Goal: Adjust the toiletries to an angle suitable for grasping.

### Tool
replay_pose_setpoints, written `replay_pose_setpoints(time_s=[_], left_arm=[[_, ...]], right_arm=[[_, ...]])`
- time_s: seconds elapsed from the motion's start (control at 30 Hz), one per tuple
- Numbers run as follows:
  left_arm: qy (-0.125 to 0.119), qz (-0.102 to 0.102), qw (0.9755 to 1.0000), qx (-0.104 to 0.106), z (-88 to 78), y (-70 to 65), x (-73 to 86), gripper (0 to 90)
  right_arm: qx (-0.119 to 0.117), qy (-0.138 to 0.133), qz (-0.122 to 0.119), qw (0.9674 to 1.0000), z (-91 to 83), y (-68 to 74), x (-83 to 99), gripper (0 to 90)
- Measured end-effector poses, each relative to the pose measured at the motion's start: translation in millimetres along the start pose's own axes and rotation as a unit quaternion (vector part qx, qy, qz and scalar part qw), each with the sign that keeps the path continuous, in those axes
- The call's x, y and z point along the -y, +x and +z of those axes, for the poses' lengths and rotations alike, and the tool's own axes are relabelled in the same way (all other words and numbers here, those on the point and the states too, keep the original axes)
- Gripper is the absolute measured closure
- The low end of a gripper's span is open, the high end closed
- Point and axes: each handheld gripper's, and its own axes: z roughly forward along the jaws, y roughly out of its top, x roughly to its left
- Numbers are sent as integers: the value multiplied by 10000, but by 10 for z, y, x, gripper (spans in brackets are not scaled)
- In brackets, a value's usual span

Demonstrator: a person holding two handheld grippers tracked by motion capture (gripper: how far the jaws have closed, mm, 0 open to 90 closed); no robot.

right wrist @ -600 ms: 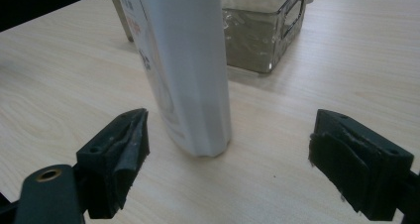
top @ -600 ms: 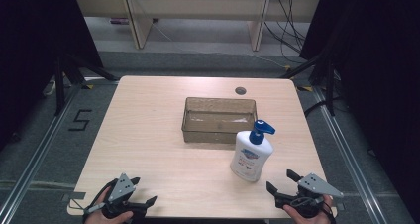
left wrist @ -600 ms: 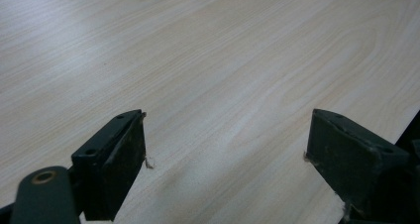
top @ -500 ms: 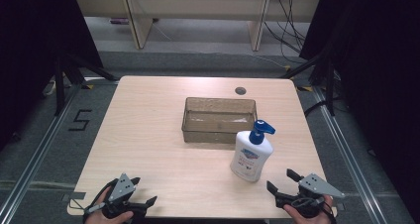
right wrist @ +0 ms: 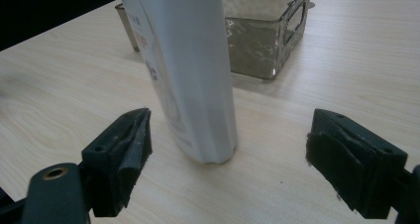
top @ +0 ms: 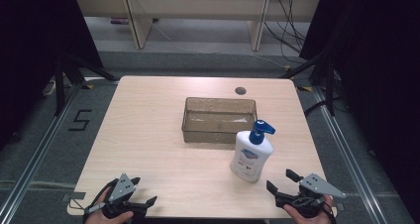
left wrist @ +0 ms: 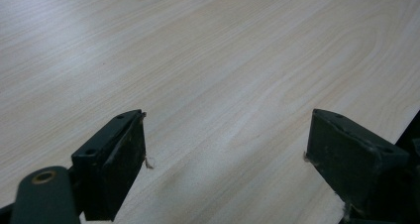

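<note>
High view: light wooden rectangular bench with a small round grommet hole near its far edge. A translucent smoky-brown rectangular plastic bin sits a little right of the bench centre. A white plastic pump bottle with a blue pump head and a blue label stands upright just beside the bin's near right corner, on the near side of it; contact between bottle and bin cannot be judged from this view.

Left claw, black with a grey three-cornered top plate, is held in a hand at the near left corner of the bench, well apart from the bottle. Right claw, same build, is held in a hand at the near right edge, near the bottle, pointing toward it.

Left gripper view: the left claw has its 2 black jaws spread wide, with bare bench between them. State: open, holding nothing.

Right gripper view: the right claw has its 2 black jaws spread wide. The bottle stands upright ahead of the gap, nearer the left jaw, untouched by either pad. The bin stands behind it. State: open, not gripping.
</note>
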Motion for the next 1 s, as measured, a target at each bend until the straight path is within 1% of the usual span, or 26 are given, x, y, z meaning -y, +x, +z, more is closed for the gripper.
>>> replay_pose_setpoints(time_s=[0.07,0.1,0.13,0.17,0.2,0.23,0.27,0.3,0.33,0.37,0.4,0.47,0.5,0.57,0.6,0.63,0.67,0.7,0.73,0.8,0.83,0.87,0.9,0.93,0.97,1.0], left_arm=[[4,-40,9999,116,-8,-3,-5,148],[-71,-94,9999,85,3,-16,-1,148],[-71,-94,9999,85,3,-16,-1,148],[7,30,10000,-4,3,1,0,148],[5,-36,9999,117,-9,-4,-5,148],[-41,-83,9999,128,-3,-11,-4,148],[17,14,10000,27,-6,1,-2,148],[6,-5,10000,20,-3,-2,-1,148],[6,-5,10000,20,-3,-2,-1,148],[-35,-51,10000,62,0,-10,-2,148],[-61,-78,9999,88,2,-16,-2,148],[-56,-67,9999,87,1,-16,-2,148],[-61,-82,9999,87,1,-16,-1,148],[-64,-84,9999,80,2,-16,-2,148],[-64,-84,9999,80,2,-16,-2,148],[-57,-80,9999,86,2,-16,-1,148],[-54,-73,9999,87,2,-16,-1,148],[-51,-72,9999,87,2,-16,-1,148],[5,11,10000,10,1,-1,-1,148],[9,21,10000,0,4,-1,0,148],[0,5,10000,7,4,-4,0,148],[-2,9,10000,7,4,-4,-1,148],[-7,3,10000,18,2,-5,-1,148],[-3,0,10000,18,1,-4,-1,148],[-4,-4,10000,-1,3,-2,0,148],[-4,-4,10000,-1,3,-2,0,148]], right_arm=[[30,-29,-3,10000,-5,0,-3,169],[38,-6,10,10000,-3,-1,-2,167],[38,-6,10,10000,-3,-1,-2,167],[-16,-62,25,10000,-13,7,-10,161],[-18,-80,-1,10000,-13,6,-12,161],[-22,-113,-21,9999,-13,8,-14,161],[-23,-155,-42,9999,-8,7,-16,160],[-83,-184,60,9998,-7,22,-16,160],[-103,-178,49,9998,-13,21,-20,160],[-160,-129,173,9996,-21,34,-24,161],[-110,-205,66,9997,-18,23,-26,161],[-77,-257,56,9996,-12,26,-25,162],[-107,-310,-14,9995,-25,28,-46,167],[-130,-229,77,9996,-51,51,-62,169],[-130,-229,77,9996,-51,51,-62,169],[-216,-280,44,9994,-57,48,-71,171],[-140,-317,-13,9994,-67,55,-83,178],[-200,-277,64,9994,-69,69,-89,185],[-164,-319,-110,9993,-83,58,-108,194],[-140,-303,-108,9994,-90,64,-115,196],[-233,-396,-8,9989,-90,81,-118,199],[-238,-366,-40,9990,-107,85,-130,202],[-202,-440,-109,9988,-114,87,-143,204],[-240,-482,-87,9985,-110,91,-144,204],[-208,-392,-98,9990,-135,96,-159,206],[-283,-416,-80,9987,-137,100,-164,211]])
